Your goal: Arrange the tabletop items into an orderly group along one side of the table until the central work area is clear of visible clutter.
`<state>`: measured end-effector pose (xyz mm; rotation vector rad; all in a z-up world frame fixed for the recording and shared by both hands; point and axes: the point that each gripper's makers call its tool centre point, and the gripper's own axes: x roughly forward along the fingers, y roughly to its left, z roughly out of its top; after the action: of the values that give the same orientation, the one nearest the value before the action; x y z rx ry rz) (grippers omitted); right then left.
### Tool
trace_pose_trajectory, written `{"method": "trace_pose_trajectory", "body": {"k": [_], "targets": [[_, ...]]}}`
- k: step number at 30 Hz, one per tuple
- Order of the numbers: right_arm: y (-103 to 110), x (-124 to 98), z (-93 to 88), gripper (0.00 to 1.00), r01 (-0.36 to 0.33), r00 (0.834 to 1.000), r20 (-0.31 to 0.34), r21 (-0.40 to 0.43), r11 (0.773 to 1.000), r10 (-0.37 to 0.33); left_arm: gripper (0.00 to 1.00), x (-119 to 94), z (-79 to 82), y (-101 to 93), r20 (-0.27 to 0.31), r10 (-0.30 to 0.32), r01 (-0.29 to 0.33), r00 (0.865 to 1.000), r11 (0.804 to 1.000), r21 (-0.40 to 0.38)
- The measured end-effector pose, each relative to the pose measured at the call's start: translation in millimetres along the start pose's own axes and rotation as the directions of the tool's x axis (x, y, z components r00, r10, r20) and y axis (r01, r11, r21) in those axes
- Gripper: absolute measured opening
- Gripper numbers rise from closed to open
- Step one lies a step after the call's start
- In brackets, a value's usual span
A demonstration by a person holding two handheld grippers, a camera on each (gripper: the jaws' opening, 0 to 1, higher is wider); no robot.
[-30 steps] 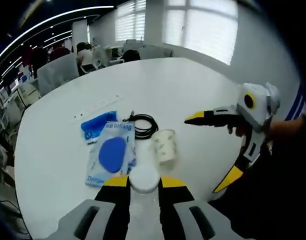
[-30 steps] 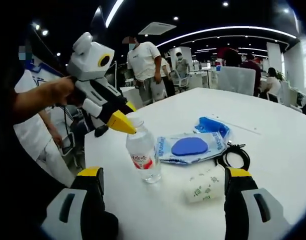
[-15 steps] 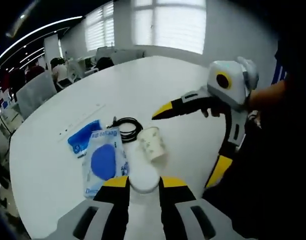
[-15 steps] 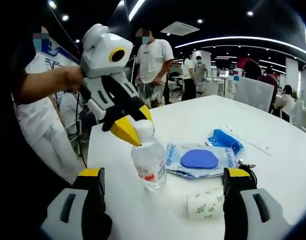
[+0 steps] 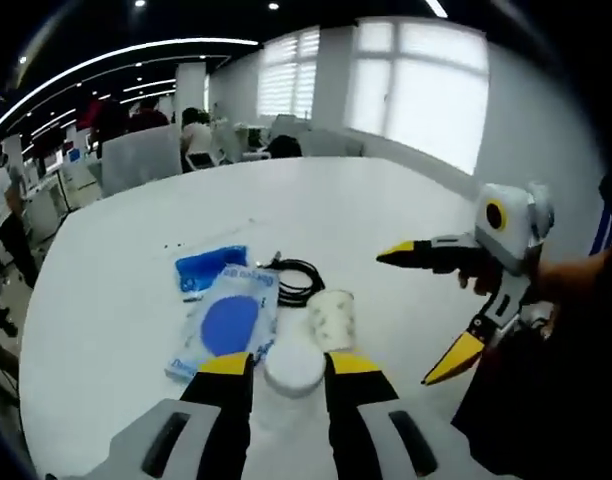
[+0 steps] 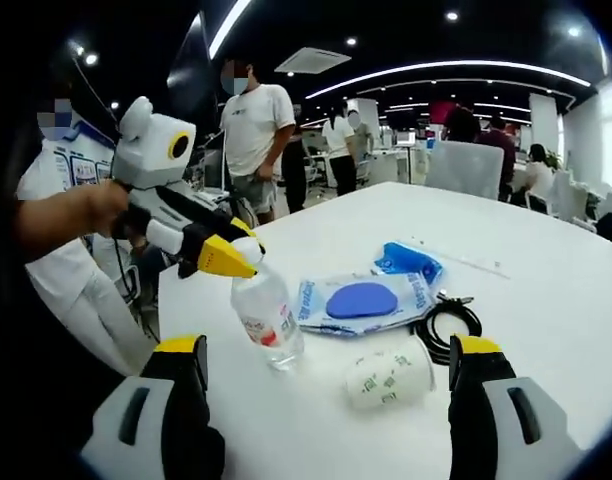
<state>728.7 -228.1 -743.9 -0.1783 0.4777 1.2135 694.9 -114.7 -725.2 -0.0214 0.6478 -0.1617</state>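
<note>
Open-plan office; white desk (image 6: 546,300) carries the clutter near its edge. Left tool (image 5: 286,365) is clamped on the white cap of a clear plastic bottle (image 6: 266,318), presumably for relocation. Right tool (image 6: 326,350) stands apart over a toppled paper cup (image 6: 389,377).

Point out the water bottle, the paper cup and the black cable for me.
water bottle (image 6: 268,322), right gripper view, on its label.
paper cup (image 6: 389,378), right gripper view, on its printed side.
black cable (image 5: 298,281), left gripper view, on the coil.
</note>
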Motion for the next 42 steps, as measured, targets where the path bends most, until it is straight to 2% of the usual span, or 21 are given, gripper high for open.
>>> {"method": "trace_pose_trajectory", "body": {"k": [2, 4, 13, 25, 31, 35, 42], "targets": [[-4.5, -4.8, -3.9, 0.96, 0.015, 1.000, 0.000, 0.015, 1.000, -0.015, 0.26, 1.5, -3.7, 0.7, 0.014, 0.021, -0.021, 1.000, 0.999, 0.025], [-8.8, -9.7, -7.5, 0.96, 0.030, 1.000, 0.000, 0.026, 0.999, -0.030, 0.23, 0.9, 0.5, 0.3, 0.050, 0.048, -0.050, 0.998, 0.998, 0.038], [-24.4, -30.5, -19.2, 0.96, 0.097, 0.995, 0.001, 0.070, 0.993, -0.097, 0.21, 2.6, -0.6, -1.0, 0.112, 0.035, -0.043, 0.993, 0.997, 0.070], [-36.6, -44.5, -21.8, 0.96, 0.155, 0.988, 0.009, 0.086, 0.984, -0.156, 0.18, 6.2, 2.8, -4.4, 0.051, -0.067, 0.059, 0.996, 0.988, 0.145], [-42.2, -49.5, -22.7, 0.96, 0.180, 0.983, 0.013, 0.094, 0.979, -0.182, 0.17, 5.5, 7.8, -7.8, 0.017, -0.154, 0.148, 0.988, 0.969, 0.195], [-47.0, -52.5, -22.9, 0.97, 0.201, 0.979, 0.020, 0.108, 0.974, -0.204, 0.17, 1.3, 18.8, -5.3, 0.017, -0.199, 0.190, 0.980, 0.953, 0.236], [-55.0, -57.1, -22.9, 0.97, 0.230, 0.971, 0.029, 0.127, 0.965, -0.236, 0.17, -4.9, 46.8, 14.7, 0.017, -0.248, 0.233, 0.969, 0.930, 0.285]]}}
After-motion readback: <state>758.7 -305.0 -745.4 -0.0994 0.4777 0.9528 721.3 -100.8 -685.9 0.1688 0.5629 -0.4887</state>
